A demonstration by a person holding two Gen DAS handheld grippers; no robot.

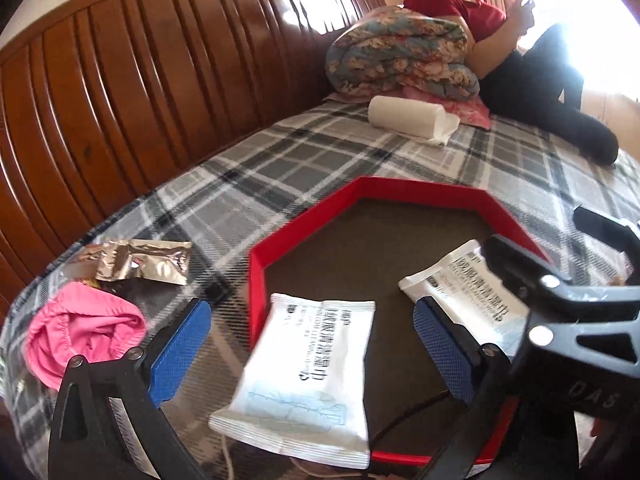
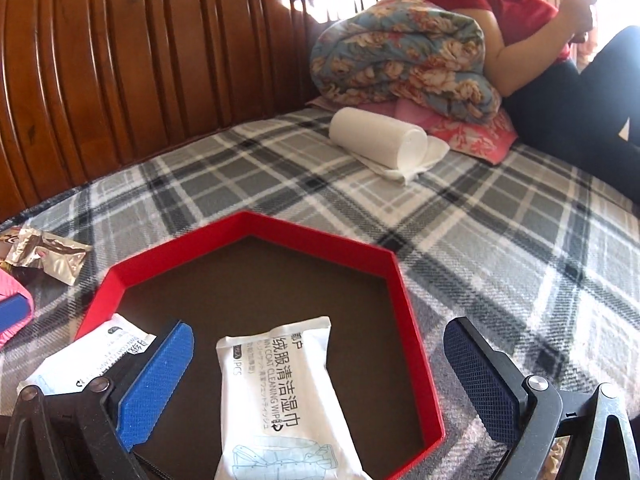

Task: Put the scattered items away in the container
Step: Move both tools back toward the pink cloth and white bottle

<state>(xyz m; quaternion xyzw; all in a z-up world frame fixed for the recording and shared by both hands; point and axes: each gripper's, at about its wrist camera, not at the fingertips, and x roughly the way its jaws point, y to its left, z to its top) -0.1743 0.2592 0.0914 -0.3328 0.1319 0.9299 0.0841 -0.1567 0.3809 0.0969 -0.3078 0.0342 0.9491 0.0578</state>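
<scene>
A red octagonal tray (image 1: 424,192) with a dark floor lies on the plaid bed cover; it also shows in the right wrist view (image 2: 256,224). My left gripper (image 1: 312,344) is open, its blue pads on either side of a white wipe packet (image 1: 308,376) lying across the tray's near-left rim. My right gripper (image 2: 320,380) is open above a second white wipe packet (image 2: 276,400) lying inside the tray; that packet shows in the left wrist view (image 1: 468,296). The first packet shows at the left of the right wrist view (image 2: 92,356). A silver foil sachet (image 1: 144,264) and a pink cloth (image 1: 84,332) lie left of the tray.
A white paper roll (image 1: 412,118) lies farther back on the bed. A floral quilt (image 1: 400,56) and a seated person in red (image 1: 480,4) are at the far end. A slatted wooden headboard (image 1: 120,80) runs along the left.
</scene>
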